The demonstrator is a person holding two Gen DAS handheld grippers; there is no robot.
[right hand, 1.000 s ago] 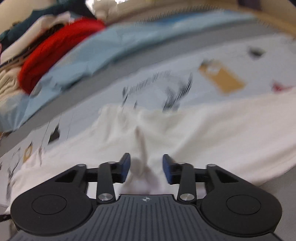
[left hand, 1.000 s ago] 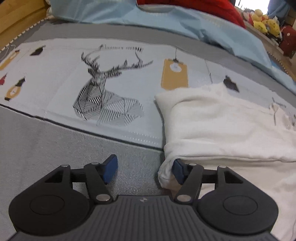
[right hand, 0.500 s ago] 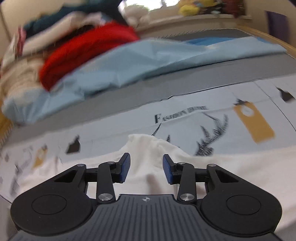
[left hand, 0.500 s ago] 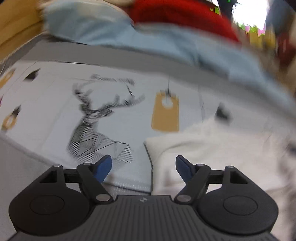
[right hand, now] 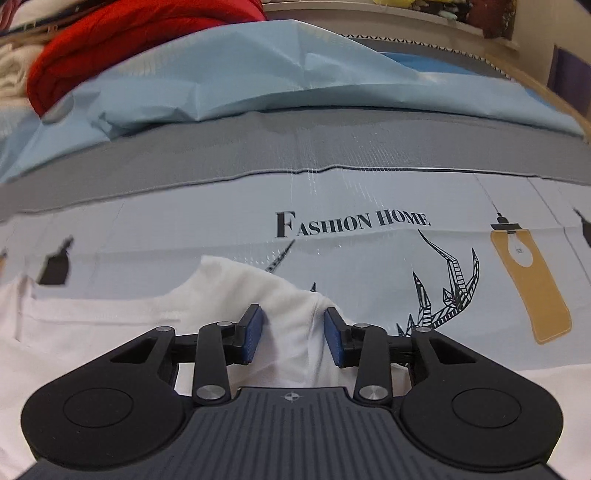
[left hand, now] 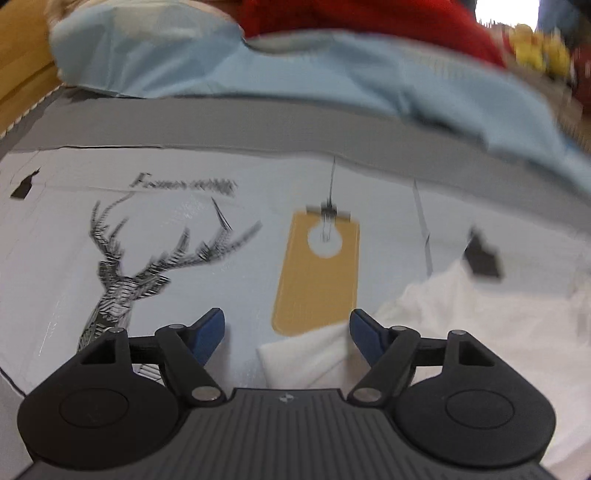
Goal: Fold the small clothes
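A white garment (left hand: 480, 332) lies on a pale printed mat (left hand: 166, 236). In the left wrist view it fills the lower right, and one corner (left hand: 306, 354) reaches in between the fingers. My left gripper (left hand: 287, 321) hovers over that corner and the mat, open, its blue pads touching nothing. In the right wrist view the white garment (right hand: 92, 332) spreads along the bottom. My right gripper (right hand: 291, 321) is shut on a raised fold (right hand: 291, 306) of it, beside the deer print (right hand: 443, 295).
A crumpled light blue cloth (right hand: 258, 74) lies across the back of the grey bed surface (right hand: 295, 147), with a red garment (right hand: 129, 33) piled behind it. A wooden frame (left hand: 18, 55) borders the far left. Yellow plush toys (left hand: 535, 55) sit at the far right.
My left gripper let the garment's edge slip from its right pad, spread wider and slid forward across the mat. My right gripper carried its white fold toward the deer print and rolled level.
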